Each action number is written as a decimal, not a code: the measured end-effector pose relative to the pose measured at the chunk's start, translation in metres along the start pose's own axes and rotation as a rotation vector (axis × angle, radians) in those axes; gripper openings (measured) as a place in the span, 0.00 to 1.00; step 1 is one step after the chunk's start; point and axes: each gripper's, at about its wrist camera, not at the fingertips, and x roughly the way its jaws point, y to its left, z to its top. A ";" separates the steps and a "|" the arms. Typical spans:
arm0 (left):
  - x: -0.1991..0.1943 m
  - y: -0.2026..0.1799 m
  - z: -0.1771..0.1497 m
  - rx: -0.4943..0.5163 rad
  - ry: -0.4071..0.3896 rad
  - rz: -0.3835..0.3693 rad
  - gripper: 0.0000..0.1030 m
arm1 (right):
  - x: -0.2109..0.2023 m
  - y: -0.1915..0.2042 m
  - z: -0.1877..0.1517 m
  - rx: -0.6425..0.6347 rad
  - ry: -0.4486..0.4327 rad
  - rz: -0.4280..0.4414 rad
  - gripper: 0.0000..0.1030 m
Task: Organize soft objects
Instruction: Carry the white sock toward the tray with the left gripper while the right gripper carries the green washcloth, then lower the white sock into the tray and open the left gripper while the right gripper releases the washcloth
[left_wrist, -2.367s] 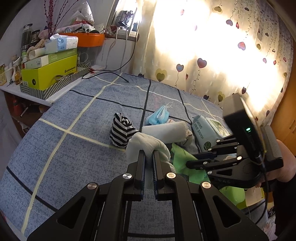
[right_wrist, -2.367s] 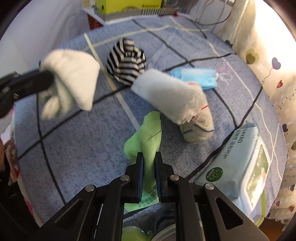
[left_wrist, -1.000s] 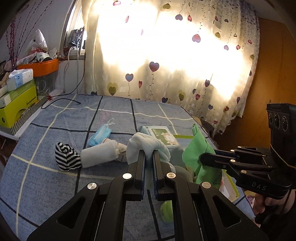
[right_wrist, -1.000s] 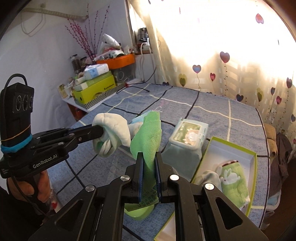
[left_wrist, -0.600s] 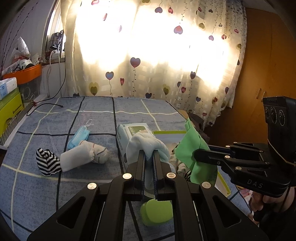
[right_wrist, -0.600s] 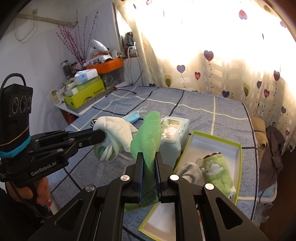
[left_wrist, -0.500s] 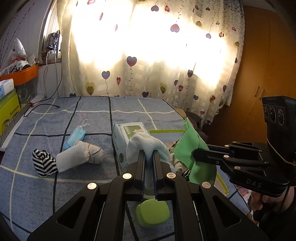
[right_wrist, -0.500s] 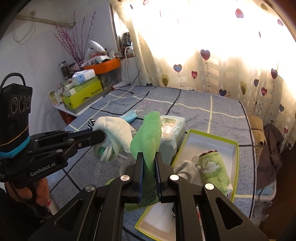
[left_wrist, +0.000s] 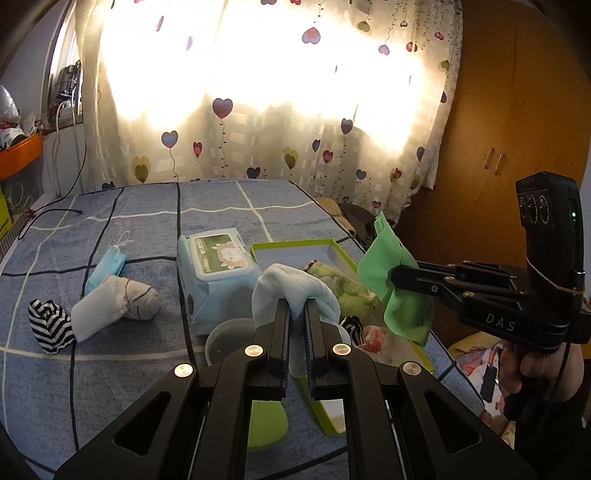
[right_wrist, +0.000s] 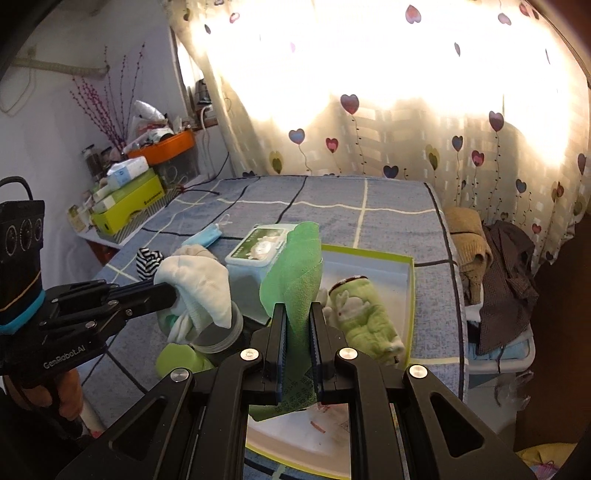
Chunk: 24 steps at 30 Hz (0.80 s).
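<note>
The left tongs (left_wrist: 294, 308) are clenched on a white sock (left_wrist: 293, 291) at centre frame, held above the bed (left_wrist: 110, 229). The right tongs (right_wrist: 298, 314) grip a green cloth (right_wrist: 295, 273), which hangs over the near end of the open box (right_wrist: 373, 264). A green rabbit roll (right_wrist: 360, 314) lies inside the box. Wipes (left_wrist: 216, 266), a mask (left_wrist: 107, 264), a rolled sock (left_wrist: 114, 306) and a striped sock (left_wrist: 48, 325) lie at left.

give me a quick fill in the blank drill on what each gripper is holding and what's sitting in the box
1. The left gripper is shut on a ____ sock.
2. The right gripper is shut on a ____ cloth.
3. The rolled green towel printed with a ____ lies in the box.
4. The wipes pack lies on the ____.

Missing words: white; green; rabbit; bed
</note>
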 end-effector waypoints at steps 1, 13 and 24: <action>0.001 -0.001 0.001 0.003 0.003 -0.004 0.07 | -0.001 -0.003 -0.001 0.006 -0.001 -0.005 0.11; 0.019 -0.022 -0.005 0.035 0.052 -0.045 0.07 | -0.002 -0.025 -0.009 0.047 0.005 -0.024 0.11; 0.048 -0.034 -0.020 0.055 0.147 -0.085 0.07 | 0.020 -0.039 -0.013 0.076 0.045 -0.016 0.11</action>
